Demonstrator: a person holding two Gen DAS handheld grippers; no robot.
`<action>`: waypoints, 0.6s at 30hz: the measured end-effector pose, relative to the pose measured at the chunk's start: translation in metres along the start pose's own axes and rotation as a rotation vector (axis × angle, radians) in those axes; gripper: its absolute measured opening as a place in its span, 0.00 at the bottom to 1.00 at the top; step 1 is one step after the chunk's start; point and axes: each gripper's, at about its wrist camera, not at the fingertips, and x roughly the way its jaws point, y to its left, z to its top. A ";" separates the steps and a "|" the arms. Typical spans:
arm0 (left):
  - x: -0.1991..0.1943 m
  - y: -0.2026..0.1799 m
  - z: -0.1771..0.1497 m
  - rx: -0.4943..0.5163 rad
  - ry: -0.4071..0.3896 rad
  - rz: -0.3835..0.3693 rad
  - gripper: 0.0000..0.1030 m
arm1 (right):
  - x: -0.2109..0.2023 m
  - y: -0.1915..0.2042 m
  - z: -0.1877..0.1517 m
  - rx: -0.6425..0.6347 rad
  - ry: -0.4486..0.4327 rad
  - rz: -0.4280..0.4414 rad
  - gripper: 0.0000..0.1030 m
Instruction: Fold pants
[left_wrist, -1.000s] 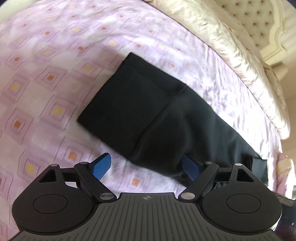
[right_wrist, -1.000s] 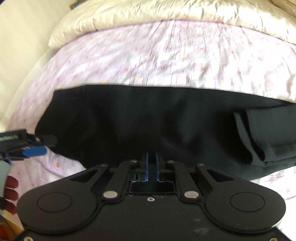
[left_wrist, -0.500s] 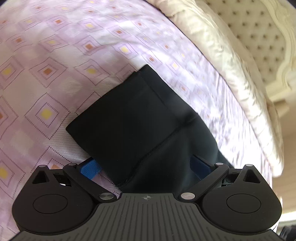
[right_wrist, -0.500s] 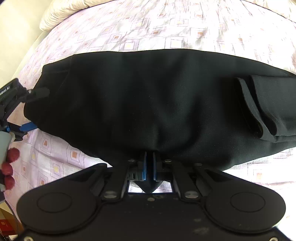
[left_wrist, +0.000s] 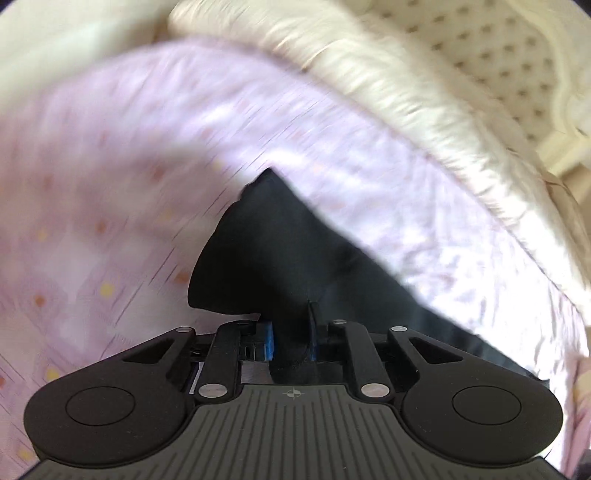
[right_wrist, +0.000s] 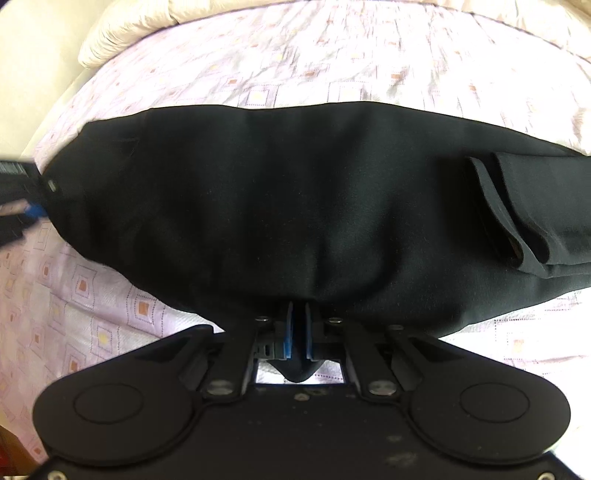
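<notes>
Black pants lie stretched across the bed, their leg ends folded back in a flap at the right. My right gripper is shut on the near edge at the middle, and a tuck of cloth pokes out behind its blue pads. In the left wrist view, one end of the pants rises in a peak off the sheet. My left gripper is closing on it, the bunched cloth pinched between its blue pads. The left gripper also shows blurred at the left edge of the right wrist view.
A lilac bedsheet with small orange and yellow squares covers the bed. A cream quilt runs along its far side, with a tufted headboard behind. The same quilt shows at the top left of the right wrist view.
My left gripper went from wide open around the pants' end to closed on it, then lifted and tilted up with the cloth. My right gripper stayed shut on the near edge.
</notes>
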 end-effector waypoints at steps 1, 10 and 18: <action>-0.011 -0.014 0.001 0.031 -0.033 -0.007 0.15 | -0.001 -0.001 -0.001 -0.021 -0.004 0.010 0.06; -0.077 -0.188 -0.020 0.285 -0.204 -0.138 0.07 | -0.047 -0.094 0.013 0.093 -0.060 0.256 0.14; 0.012 -0.301 -0.119 0.366 0.017 -0.266 0.13 | -0.101 -0.237 0.007 0.188 -0.094 0.151 0.15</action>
